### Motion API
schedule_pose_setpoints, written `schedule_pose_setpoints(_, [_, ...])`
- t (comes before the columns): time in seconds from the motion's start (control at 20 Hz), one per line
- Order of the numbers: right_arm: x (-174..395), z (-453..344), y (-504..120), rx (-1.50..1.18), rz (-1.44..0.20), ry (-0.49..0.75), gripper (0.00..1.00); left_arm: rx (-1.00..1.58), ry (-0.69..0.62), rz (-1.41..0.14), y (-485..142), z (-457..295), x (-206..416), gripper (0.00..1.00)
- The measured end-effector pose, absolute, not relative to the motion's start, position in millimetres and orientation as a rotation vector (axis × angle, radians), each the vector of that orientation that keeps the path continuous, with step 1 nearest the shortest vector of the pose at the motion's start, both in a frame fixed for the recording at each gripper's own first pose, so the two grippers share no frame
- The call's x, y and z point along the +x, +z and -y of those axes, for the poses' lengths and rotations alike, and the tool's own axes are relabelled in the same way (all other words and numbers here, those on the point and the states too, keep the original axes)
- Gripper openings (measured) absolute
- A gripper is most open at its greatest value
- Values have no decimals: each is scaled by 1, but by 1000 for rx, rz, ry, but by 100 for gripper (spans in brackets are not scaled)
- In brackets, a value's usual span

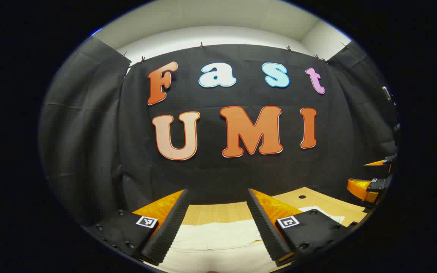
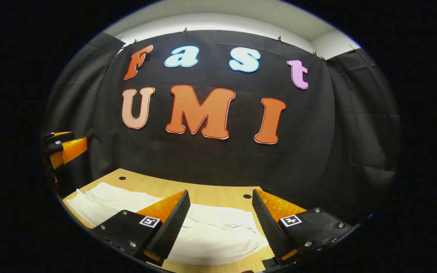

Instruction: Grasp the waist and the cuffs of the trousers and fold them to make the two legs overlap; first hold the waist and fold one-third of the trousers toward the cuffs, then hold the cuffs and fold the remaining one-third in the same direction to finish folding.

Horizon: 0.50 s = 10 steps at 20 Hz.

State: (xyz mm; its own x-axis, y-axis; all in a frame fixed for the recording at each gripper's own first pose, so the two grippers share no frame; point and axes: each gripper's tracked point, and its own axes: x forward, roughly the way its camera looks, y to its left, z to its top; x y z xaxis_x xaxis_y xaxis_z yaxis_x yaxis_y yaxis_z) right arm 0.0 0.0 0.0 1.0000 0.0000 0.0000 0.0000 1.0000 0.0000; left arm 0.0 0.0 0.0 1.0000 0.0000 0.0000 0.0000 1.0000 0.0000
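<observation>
Hovering with both pairs of fingers spread wide, gripping nothing: left gripper (image 1: 218,223), right gripper (image 2: 221,223). Trousers (image 2: 218,231) lying flat on the worktop (image 2: 211,193) beneath the fingers, probably awaiting pickup.

Left gripper view: aimed level at the booth's wall from low above the bench (image 1: 317,203).
Right gripper view: aimed likewise, from further right along the bench (image 2: 203,193).
Shared: the wall, bench and white trousers (image 2: 211,231).
</observation>
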Motion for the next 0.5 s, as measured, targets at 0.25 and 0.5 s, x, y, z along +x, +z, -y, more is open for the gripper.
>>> schedule_pose_setpoints(0.25, [10,-10,6,6,9,47,99,14,52,4,1,-16,-7,99])
schedule_pose_setpoints(0.5, [18,-18,8,2,13,73,99,12,95,0,-4,-30,-12,99])
